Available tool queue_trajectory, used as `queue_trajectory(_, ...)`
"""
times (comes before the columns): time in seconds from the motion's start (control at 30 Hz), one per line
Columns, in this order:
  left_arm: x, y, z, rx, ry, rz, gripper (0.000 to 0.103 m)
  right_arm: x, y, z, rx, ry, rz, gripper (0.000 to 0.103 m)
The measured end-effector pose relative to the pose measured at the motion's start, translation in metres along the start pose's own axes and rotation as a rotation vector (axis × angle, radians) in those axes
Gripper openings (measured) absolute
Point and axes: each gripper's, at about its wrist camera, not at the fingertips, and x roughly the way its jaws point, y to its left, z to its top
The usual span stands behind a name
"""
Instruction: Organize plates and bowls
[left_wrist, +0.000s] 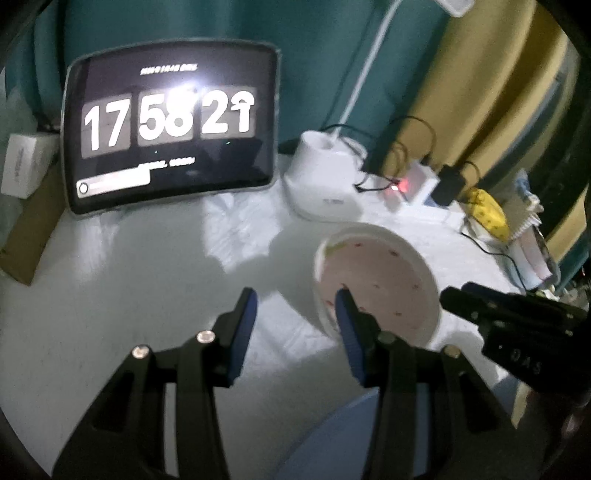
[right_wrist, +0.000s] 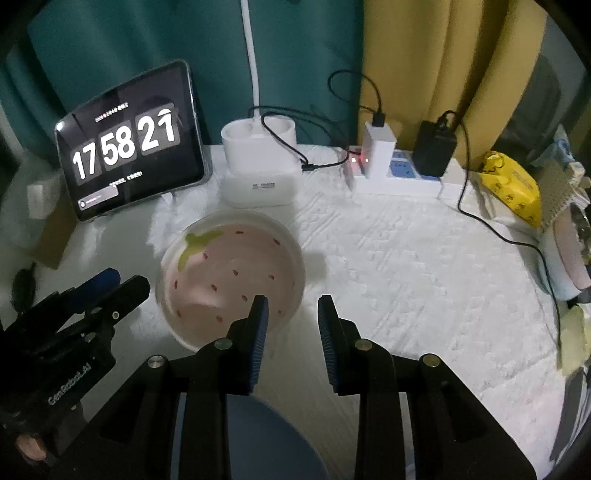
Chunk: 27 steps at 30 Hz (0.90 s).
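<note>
A pink strawberry-patterned bowl with a white rim (right_wrist: 229, 280) sits on the white cloth, also in the left wrist view (left_wrist: 376, 280). A blue plate (right_wrist: 266, 439) lies at the near edge under the grippers, also in the left wrist view (left_wrist: 351, 439). My left gripper (left_wrist: 295, 306) is open and empty, its right finger over the bowl's near left rim. My right gripper (right_wrist: 291, 314) is open and empty, its left finger over the bowl's near right rim. Each gripper shows in the other's view: the left (right_wrist: 92, 295), the right (left_wrist: 491, 306).
A tablet showing a clock (right_wrist: 129, 147) stands at the back left. A white lamp base (right_wrist: 258, 166), a power strip with chargers and cables (right_wrist: 399, 166), and a yellow packet (right_wrist: 513, 184) line the back. Clutter sits at the right edge (right_wrist: 569, 258).
</note>
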Motion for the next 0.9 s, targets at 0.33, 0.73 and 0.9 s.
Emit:
queue_trajectory(0.33, 0.017, -0.006, 0.001, 0.061, 0.048, -0.009, 0.046, 0.039, 0.003, 0.011, 0.030, 0.098, 0.041, 0.031)
queue_trajectory(0.73, 0.032, -0.015, -0.002, 0.098, 0.079, -0.026, 0.035, 0.057, 0.011, 0.008, 0.024, 0.171, 0.064, 0.024)
queue_trajectory(0.9, 0.033, -0.025, -0.007, 0.140, 0.071, -0.018, 0.023, 0.054, 0.010, 0.008, 0.013, 0.145, 0.052, 0.019)
